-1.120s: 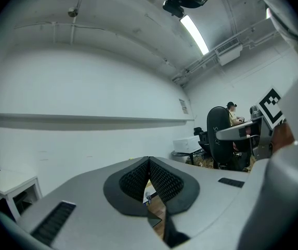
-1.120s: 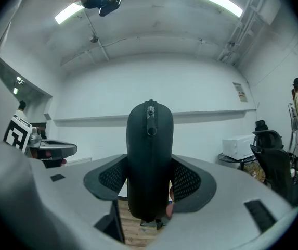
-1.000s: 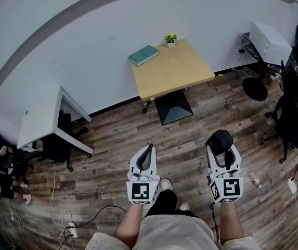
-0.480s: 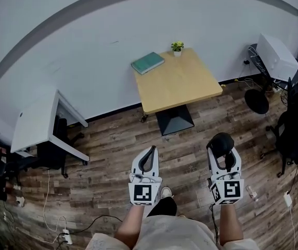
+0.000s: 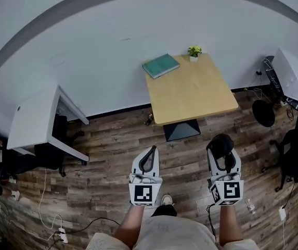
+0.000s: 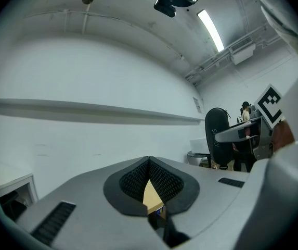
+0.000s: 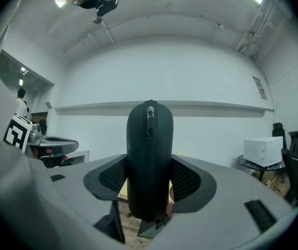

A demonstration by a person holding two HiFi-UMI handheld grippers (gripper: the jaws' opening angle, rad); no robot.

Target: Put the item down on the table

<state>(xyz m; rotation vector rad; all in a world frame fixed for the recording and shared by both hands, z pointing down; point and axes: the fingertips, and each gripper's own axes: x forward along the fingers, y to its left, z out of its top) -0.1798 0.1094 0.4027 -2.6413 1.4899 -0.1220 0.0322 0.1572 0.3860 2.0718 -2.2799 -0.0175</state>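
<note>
"How was the light?"

"Bright and even, from overhead. A ceiling strip light glared white in the left gripper view."

"Shadows?"

"Soft ones, under the wooden table and the white desk."

"Distortion?"

"Strong fisheye. The wall bowed in the head view, and both gripper views had black corners. The black zippered case was a dark shape with little detail, and the nearest surfaces looked soft."

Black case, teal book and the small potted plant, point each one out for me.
black case [image 7: 150,160]: right gripper view, middle of its body, below the zipper pull.
teal book [image 5: 160,66]: head view, centre of its cover.
potted plant [image 5: 194,51]: head view, its leaves.
</note>
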